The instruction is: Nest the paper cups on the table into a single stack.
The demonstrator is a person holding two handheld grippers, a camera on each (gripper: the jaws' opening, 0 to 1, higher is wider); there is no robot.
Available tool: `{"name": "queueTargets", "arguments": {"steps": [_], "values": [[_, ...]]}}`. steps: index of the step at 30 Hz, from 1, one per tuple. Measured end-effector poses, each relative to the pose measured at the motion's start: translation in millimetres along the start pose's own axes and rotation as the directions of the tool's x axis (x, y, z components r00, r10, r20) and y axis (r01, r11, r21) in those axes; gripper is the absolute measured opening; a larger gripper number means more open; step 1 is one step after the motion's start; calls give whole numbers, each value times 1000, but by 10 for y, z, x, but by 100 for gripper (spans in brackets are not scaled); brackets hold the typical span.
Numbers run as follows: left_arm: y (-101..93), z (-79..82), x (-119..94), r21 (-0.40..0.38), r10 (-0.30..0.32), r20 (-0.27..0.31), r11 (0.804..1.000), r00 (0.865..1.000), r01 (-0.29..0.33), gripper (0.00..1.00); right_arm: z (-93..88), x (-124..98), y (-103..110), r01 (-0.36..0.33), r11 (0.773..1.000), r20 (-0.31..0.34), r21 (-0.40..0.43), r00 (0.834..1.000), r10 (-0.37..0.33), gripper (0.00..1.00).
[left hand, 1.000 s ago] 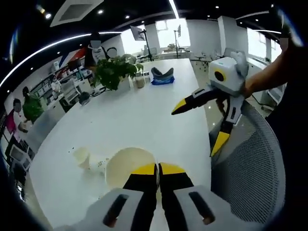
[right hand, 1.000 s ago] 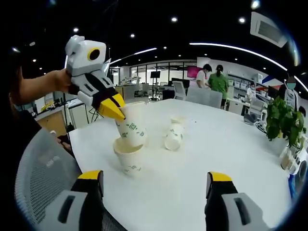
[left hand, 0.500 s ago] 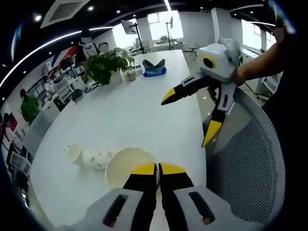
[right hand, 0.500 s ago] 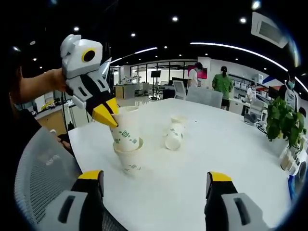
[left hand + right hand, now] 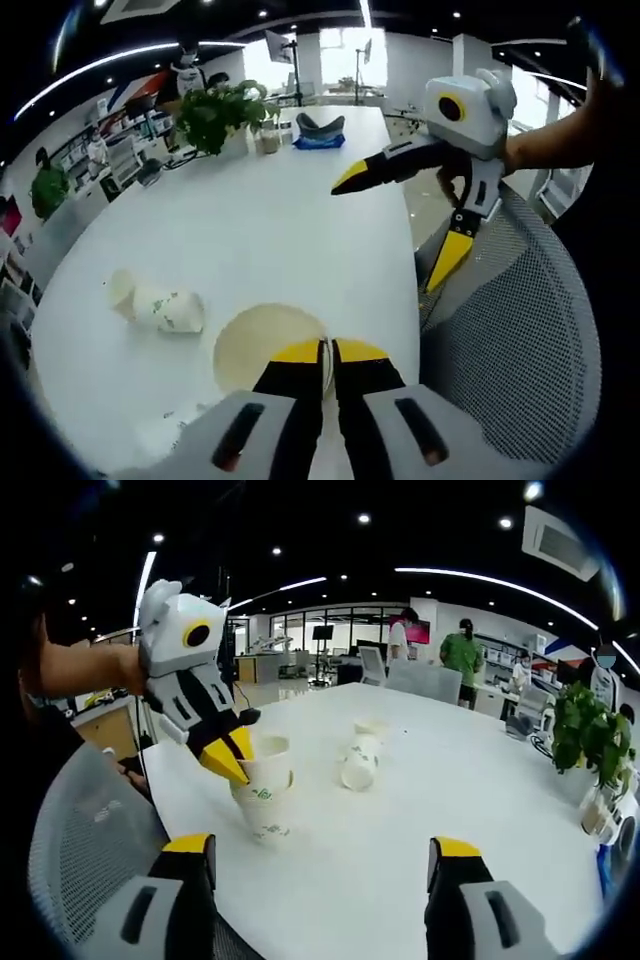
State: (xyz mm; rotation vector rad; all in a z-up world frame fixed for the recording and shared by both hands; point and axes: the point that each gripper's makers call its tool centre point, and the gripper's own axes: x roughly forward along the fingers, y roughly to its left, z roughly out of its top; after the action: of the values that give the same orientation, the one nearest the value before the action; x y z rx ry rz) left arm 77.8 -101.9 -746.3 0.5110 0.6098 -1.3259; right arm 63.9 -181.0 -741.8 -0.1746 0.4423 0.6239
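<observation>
Left gripper (image 5: 232, 763) pinching the rim of a paper cup (image 5: 264, 770) nesting in the lower cup (image 5: 262, 825), right gripper (image 5: 322, 865) hovering wide open and empty near the stack on the tabletop (image 5: 420, 790)

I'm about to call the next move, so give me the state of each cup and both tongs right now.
Held cup: upright, pushed down into another cup, left tongs shut on its rim.
Bottom cup: upright on the table, holding the gripped cup.
Fallen cups: on their side, nested together, apart from the stack.
Left tongs: shut on the held cup.
Right tongs: open, holding nothing.
</observation>
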Motion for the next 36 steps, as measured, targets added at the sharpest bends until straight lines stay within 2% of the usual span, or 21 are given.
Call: {"name": "queueTargets", "arguments": {"steps": [4, 9, 15, 24, 28, 36], "values": [[-39, -18, 65, -34, -44, 14, 998, 999, 44, 2, -4, -1, -1, 1, 1000, -3, -1, 1000, -1, 88], [-68, -133, 166, -9, -85, -20, 996, 996, 85, 3, -5, -2, -10, 5, 1000, -1, 0, 1000, -5, 88], [-82, -215, 244, 0, -99, -38, 995, 994, 99, 3, -14, -6, -31, 11, 1000, -1, 3, 1000, -11, 88], [-125, -194, 243, 12, -98, -49, 995, 994, 99, 4, -2, -7, -24, 10, 1000, 4, 8, 1000, -10, 88], [-126, -158, 205, 27, -86, -35, 996, 996, 87, 13, 4, -10, -26, 9, 1000, 8, 12, 1000, -9, 88], [-104, -12, 17, 38, -67, 9, 997, 998, 66, 21, 3, -8, -16, 5, 1000, 8, 9, 1000, -5, 88]]}}
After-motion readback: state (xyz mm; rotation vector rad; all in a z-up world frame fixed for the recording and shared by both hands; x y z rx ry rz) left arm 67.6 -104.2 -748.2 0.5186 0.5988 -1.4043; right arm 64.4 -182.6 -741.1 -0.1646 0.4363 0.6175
